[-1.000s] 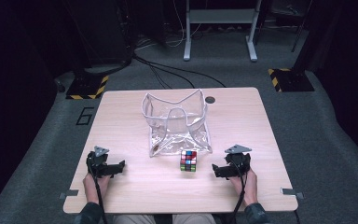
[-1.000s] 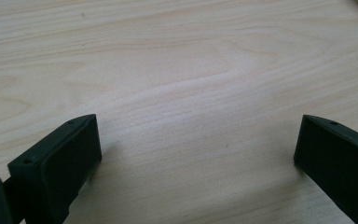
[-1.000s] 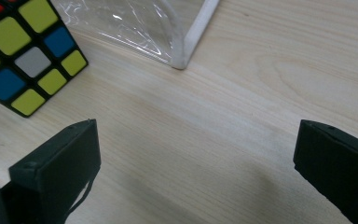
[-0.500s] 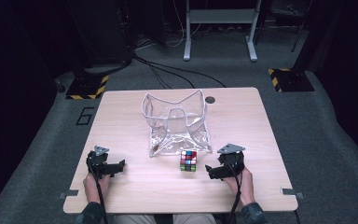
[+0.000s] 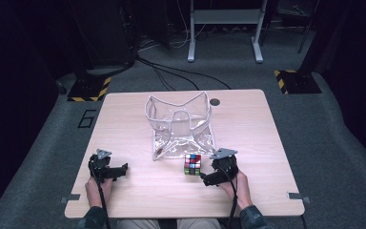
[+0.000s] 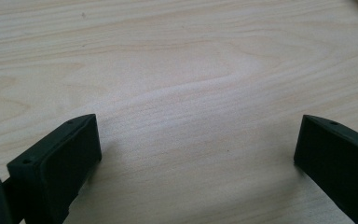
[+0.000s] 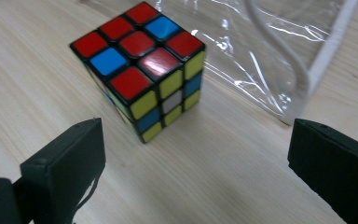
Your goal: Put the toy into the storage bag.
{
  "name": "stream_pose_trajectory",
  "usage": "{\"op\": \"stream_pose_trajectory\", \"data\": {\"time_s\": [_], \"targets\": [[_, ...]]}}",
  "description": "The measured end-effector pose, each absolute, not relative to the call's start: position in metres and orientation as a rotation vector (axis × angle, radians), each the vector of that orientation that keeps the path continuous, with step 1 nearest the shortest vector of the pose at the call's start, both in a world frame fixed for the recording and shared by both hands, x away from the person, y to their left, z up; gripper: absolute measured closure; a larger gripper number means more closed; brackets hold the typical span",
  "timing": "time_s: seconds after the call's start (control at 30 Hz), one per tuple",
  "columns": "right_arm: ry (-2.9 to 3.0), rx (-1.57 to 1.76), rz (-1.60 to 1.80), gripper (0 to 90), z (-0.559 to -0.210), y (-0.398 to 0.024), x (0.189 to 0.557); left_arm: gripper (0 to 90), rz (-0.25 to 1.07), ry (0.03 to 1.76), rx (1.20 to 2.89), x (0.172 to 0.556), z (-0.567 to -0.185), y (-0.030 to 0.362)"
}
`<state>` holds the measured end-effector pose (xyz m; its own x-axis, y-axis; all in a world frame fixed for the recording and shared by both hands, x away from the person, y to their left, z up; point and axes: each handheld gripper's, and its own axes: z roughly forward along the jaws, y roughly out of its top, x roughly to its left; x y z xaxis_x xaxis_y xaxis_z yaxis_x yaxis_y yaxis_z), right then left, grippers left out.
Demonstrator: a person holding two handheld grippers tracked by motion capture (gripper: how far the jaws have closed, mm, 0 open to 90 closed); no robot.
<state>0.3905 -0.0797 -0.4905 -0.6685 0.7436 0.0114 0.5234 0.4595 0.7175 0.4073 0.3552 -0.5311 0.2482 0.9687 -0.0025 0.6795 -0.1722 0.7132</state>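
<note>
Glossy plastic cube [image 7: 140,70], matt wood table [image 5: 248,124]

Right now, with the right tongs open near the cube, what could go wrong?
1. The cube stands cornerwise to the right tongs, so the closing jaws may meet its corners and twist or push it away.
2. The clear plastic bag lies just behind the cube; one jaw could catch its white edge.

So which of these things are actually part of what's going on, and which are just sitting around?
In use:
cube, just ahead of the open right gripper
clear bag, standing open right behind the cube

Just around:
left gripper, open over bare table
metal stand on the floor
floor cables
</note>
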Motion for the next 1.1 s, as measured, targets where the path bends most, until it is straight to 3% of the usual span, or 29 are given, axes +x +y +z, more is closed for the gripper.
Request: {"op": "stream_pose_trajectory", "data": {"time_s": [1.1], "targets": [[2.48, 1.051, 1.031, 0.0, -0.505, -0.024, 0.416, 0.3, 0.624, 1.496, 1.928, 0.407, -0.531, 0.355]]}}
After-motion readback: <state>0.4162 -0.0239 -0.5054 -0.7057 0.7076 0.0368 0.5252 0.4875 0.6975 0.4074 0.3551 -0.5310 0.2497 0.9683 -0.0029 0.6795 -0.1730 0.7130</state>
